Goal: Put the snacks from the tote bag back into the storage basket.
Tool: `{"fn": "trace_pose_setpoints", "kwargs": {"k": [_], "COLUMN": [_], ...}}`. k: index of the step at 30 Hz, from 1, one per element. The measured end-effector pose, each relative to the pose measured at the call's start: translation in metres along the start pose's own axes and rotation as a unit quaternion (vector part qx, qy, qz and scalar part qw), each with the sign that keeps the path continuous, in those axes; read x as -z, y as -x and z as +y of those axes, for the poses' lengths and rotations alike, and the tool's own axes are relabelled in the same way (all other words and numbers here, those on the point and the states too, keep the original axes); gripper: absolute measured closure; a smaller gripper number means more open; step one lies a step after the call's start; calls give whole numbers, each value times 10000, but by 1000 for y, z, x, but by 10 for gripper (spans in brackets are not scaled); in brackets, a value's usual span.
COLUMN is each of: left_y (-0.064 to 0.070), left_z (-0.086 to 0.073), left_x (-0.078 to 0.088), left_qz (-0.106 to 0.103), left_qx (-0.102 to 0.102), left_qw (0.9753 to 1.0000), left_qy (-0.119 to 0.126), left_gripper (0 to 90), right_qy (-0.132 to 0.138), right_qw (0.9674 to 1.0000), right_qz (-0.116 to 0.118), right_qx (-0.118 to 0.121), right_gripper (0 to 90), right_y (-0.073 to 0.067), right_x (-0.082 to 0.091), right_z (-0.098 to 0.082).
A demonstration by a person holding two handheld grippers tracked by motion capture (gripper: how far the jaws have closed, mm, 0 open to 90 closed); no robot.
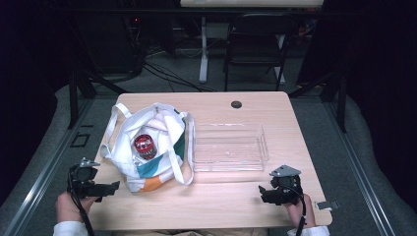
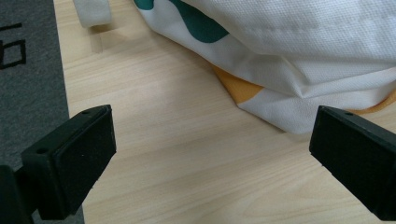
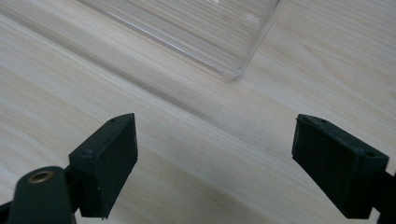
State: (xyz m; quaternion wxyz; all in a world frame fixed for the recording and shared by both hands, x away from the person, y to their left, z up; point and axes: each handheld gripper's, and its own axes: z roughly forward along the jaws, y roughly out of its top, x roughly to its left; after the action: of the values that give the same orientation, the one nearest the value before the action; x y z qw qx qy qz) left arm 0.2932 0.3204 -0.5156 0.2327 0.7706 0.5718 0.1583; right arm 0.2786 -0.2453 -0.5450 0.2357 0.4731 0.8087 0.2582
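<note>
A white tote bag (image 1: 147, 147) with teal and orange patches lies open on the left half of the wooden table (image 1: 221, 201). Inside it stands a jar with a red lid (image 1: 144, 145). To its right sits a clear plastic tray (image 1: 228, 147), nothing in it. My left gripper (image 1: 110, 188) rests at the table's front left, open, its jaws wide apart and pointing at the bag's orange corner (image 2: 243, 88). My right gripper (image 1: 263, 192) is open at the front right, low over bare wood, with the tray's corner (image 3: 233, 70) just ahead.
A loose bag handle (image 1: 187, 147) trails between bag and tray. A black cable grommet (image 1: 236, 104) sits near the far edge. A dark chair (image 1: 255, 44) stands beyond the table. The table's left edge and grey floor (image 2: 28, 70) lie close beside my left gripper.
</note>
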Motion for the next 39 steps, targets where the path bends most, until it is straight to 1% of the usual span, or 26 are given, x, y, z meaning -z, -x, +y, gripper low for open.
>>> {"fn": "trace_pose_setpoints", "kwargs": {"k": [5, 8, 11, 17, 20, 24, 25, 27, 29, 34, 35, 39], "left_y": [1, 1, 1, 0, 1, 3, 3, 3, 4, 3, 4, 4], "left_z": [1, 1, 0, 1, 1, 3, 3, 3, 3, 4, 4, 5], "left_x": [1, 1, 1, 2, 1, 4, 4, 3, 3, 6, 7, 8], "left_qz": [39, 34, 84, 54, 56, 107, 99, 117, 118, 143, 138, 161], "left_qx": [-80, -88, -59, -82, -72, -127, -112, -145, -122, -145, -120, -156], "left_qw": [10000, 10000, 9999, 10000, 10000, 9998, 9999, 9998, 9998, 9997, 9997, 9996], "left_qy": [16, 15, 38, 18, 20, 94, 86, 69, 73, 133, 140, 170], "left_gripper": [10, 11, 11, 11, 11, 11, 11, 10, 10, 11, 11, 10], "right_qy": [26, 0, -5, -8, 31, 6, 7, 3, 19, 2, 2, 1], "right_qw": [10000, 10000, 10000, 10000, 10000, 10000, 10000, 10000, 10000, 10000, 10000, 10000], "right_qz": [-5, -10, -12, -4, 6, -14, -14, -17, -12, -5, -5, -6], "right_qx": [-27, 7, 5, 17, -15, 8, 9, 8, -3, 10, 10, 10], "right_gripper": [138, 138, 138, 138, 138, 138, 138, 138, 138, 138, 138, 138], "right_y": [0, -1, 0, -1, -1, -1, -1, -1, -1, 0, 0, 0], "right_x": [0, 0, 0, 0, 0, 0, 0, 0, 0, 0, 0, 0], "right_z": [0, 0, 0, 0, 0, 0, 0, 0, 0, 0, 0, 0]}}
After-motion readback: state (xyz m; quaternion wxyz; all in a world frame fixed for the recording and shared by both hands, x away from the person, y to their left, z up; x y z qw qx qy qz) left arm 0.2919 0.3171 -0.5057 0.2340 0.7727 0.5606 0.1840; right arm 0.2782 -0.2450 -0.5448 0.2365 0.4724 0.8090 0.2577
